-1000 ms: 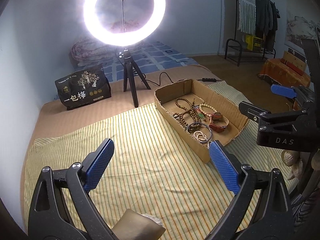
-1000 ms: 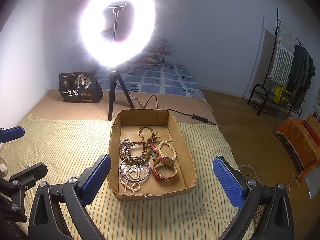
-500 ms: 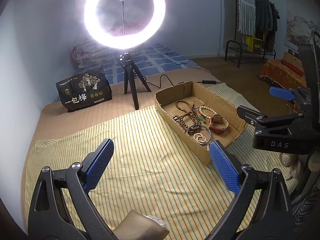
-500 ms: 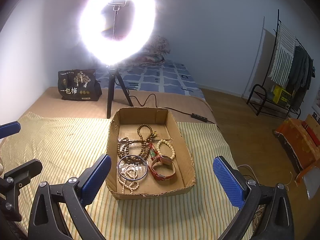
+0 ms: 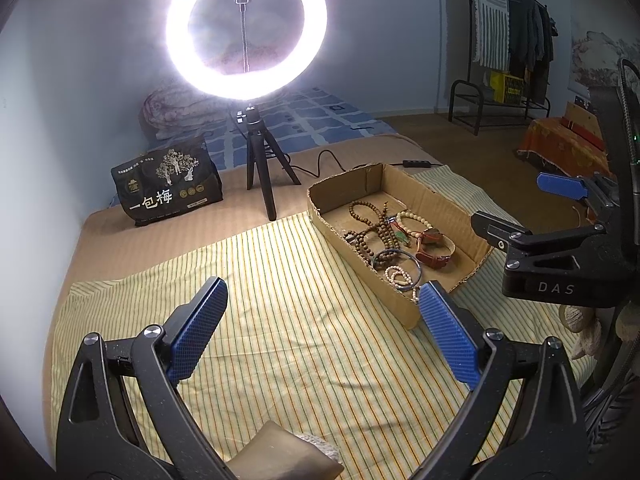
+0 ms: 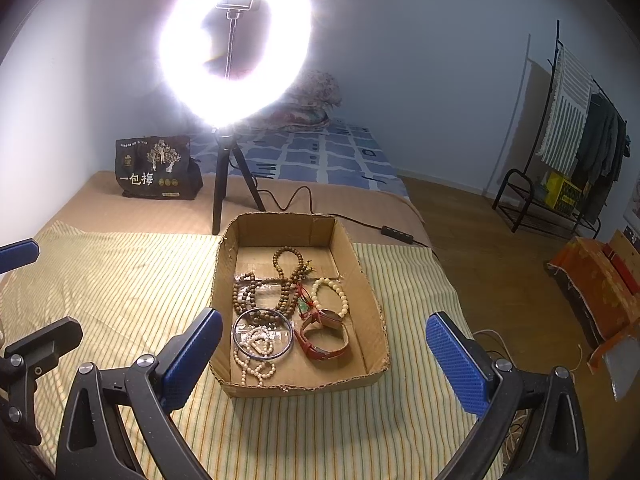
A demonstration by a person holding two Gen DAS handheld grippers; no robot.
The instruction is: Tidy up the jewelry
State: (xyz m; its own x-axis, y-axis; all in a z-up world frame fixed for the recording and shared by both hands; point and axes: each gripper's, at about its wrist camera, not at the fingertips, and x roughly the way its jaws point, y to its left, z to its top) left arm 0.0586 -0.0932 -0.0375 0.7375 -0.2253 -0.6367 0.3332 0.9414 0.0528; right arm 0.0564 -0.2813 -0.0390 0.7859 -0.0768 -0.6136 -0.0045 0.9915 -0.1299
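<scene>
A shallow cardboard box (image 6: 372,304) sits on a striped cloth and holds jewelry: brown wooden bead strands (image 6: 286,280), a cream bead bracelet (image 6: 330,294), a red-strapped watch (image 6: 324,338), a metal bangle (image 6: 262,332) and a pale bead string (image 6: 256,360). The box also shows in the left wrist view (image 5: 440,208). My right gripper (image 6: 324,356) is open and empty, held above the box's near end. My left gripper (image 5: 320,324) is open and empty over the cloth, left of the box. The right gripper shows in the left wrist view (image 5: 532,216).
A lit ring light on a black tripod (image 6: 228,188) stands behind the box with its cable (image 6: 360,222) trailing right. A black printed bag (image 6: 156,168) stands at the back left. The striped cloth (image 5: 280,320) covers the bed. A clothes rack (image 6: 576,152) stands far right.
Both grippers have shifted slightly; the box sits a little lower and nearer in the right wrist view. Both grippers stay open and empty.
</scene>
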